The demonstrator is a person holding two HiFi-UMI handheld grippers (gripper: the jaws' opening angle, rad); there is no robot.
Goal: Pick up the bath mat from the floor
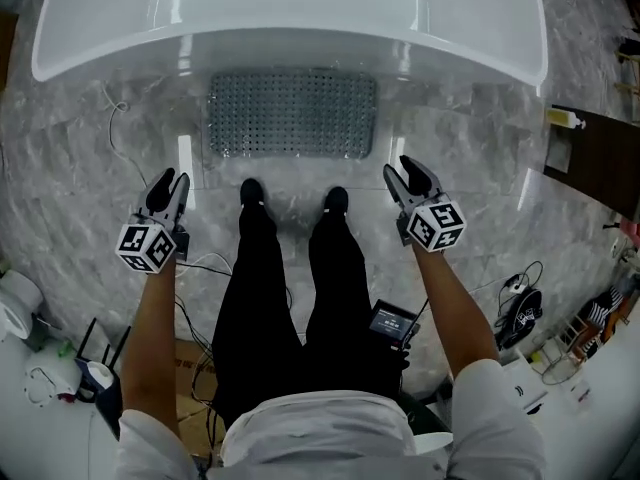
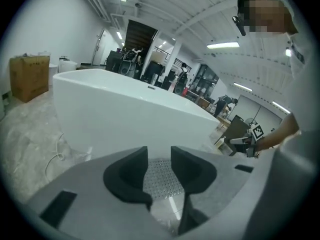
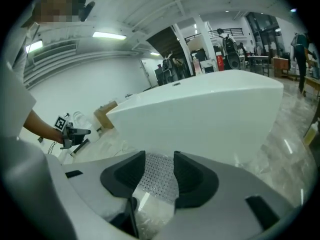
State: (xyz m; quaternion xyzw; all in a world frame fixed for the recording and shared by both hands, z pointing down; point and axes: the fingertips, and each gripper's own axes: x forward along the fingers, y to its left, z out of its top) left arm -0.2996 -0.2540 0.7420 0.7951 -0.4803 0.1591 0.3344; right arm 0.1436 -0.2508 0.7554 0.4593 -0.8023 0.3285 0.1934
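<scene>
Person: stands on the marble floor (image 1: 90,158) in dark trousers, with black shoes (image 1: 252,190) side by side and toes towards 12 o'clock.
Left gripper (image 1: 175,178): held at 9 o'clock of the shoes, above the floor and pointing downward towards 12 o'clock. In its own view (image 2: 159,151) the jaws stand apart with nothing clamped between them; the mat shows through the gap, further off.
Right gripper (image 1: 400,166): held at 3 o'clock of the shoes, level with the left one and tilted down the same way. In its own view (image 3: 160,156) the jaws are apart and grip nothing; the mat shows through the gap here too.
Bath mat (image 1: 292,114): grey, rectangular and dotted with small holes. It lies flat on the floor at 12 o'clock of the shoes, between them and the tub, apart from both grippers.
White cable (image 1: 115,128): lies loose on the floor at 9 o'clock of the mat.
Bathtub (image 1: 290,13): white and freestanding, at 12 o'clock just beyond the mat's far edge.
Cardboard box (image 2: 29,76): stands past the tub's end, seen in the left gripper view.
</scene>
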